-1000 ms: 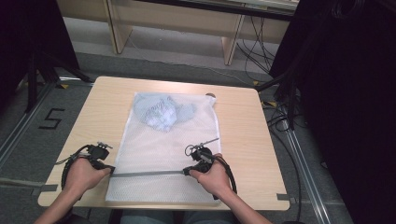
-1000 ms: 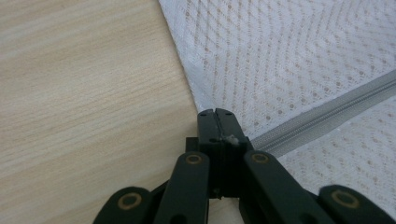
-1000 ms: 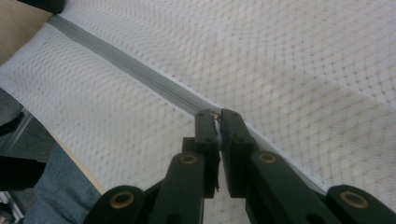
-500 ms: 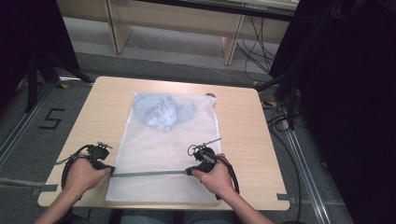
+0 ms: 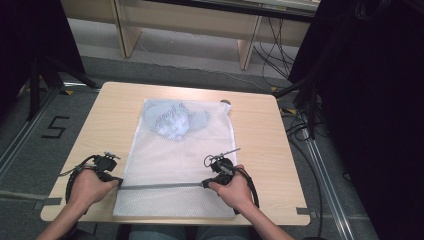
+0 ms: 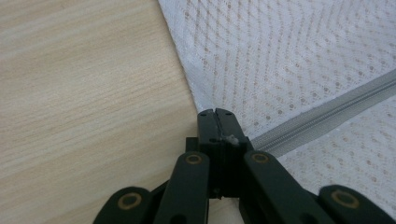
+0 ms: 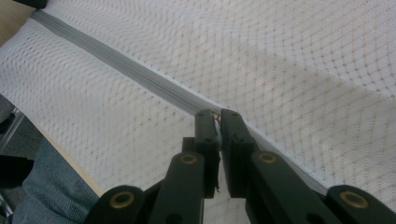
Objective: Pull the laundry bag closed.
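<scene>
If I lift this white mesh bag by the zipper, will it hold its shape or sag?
The mesh bag will probably sag: its thin netting lies flat and limp on the table. The blue cloth bunched at the far end would likely slide down. It looks light overall.

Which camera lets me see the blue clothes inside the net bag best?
The high view. There the blue clothes lie bunched at the far end of the white mesh bag. The two gripper views look at the mesh and the grey zipper near the person instead.
</scene>
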`<control>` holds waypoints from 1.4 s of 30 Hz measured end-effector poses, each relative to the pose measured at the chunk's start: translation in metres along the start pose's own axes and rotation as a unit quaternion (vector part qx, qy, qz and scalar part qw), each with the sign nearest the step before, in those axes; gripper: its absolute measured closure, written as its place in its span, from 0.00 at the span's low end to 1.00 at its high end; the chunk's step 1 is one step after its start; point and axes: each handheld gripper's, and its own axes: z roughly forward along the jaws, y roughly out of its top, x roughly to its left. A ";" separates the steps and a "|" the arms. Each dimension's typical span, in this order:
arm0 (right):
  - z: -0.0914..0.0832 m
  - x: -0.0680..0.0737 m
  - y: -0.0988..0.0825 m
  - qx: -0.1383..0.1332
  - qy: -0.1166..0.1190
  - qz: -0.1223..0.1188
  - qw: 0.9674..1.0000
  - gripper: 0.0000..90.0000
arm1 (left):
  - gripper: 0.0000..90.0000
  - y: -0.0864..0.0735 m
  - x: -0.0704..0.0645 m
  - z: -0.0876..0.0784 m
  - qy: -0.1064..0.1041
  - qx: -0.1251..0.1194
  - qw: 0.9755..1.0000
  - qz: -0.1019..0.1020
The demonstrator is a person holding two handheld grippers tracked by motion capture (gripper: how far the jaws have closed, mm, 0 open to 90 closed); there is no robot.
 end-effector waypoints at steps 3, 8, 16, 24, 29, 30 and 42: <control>0.000 -0.002 -0.001 -0.003 -0.004 -0.004 1.000 0.97 | 1.00 0.000 0.000 0.000 0.000 0.000 1.000 0.000; -0.001 -0.003 -0.001 0.004 -0.011 0.007 1.000 0.97 | 1.00 0.000 0.000 0.000 0.000 -0.001 1.000 0.002; -0.002 -0.005 -0.002 0.001 -0.004 0.008 1.000 0.97 | 1.00 0.000 0.000 0.000 -0.002 0.001 1.000 0.001; -0.005 -0.009 -0.003 0.000 0.000 0.004 1.000 0.97 | 1.00 0.000 0.000 0.000 0.000 0.000 1.000 0.001; -0.006 -0.009 -0.004 0.007 -0.012 0.014 1.000 0.97 | 1.00 0.000 0.000 0.000 0.001 0.002 1.000 0.001; -0.005 -0.010 -0.004 -0.001 -0.008 0.007 1.000 0.97 | 1.00 0.000 0.000 0.000 -0.001 -0.001 1.000 0.000; -0.006 -0.012 -0.005 0.000 -0.012 0.009 1.000 0.97 | 1.00 0.000 0.001 0.000 -0.002 0.002 1.000 0.001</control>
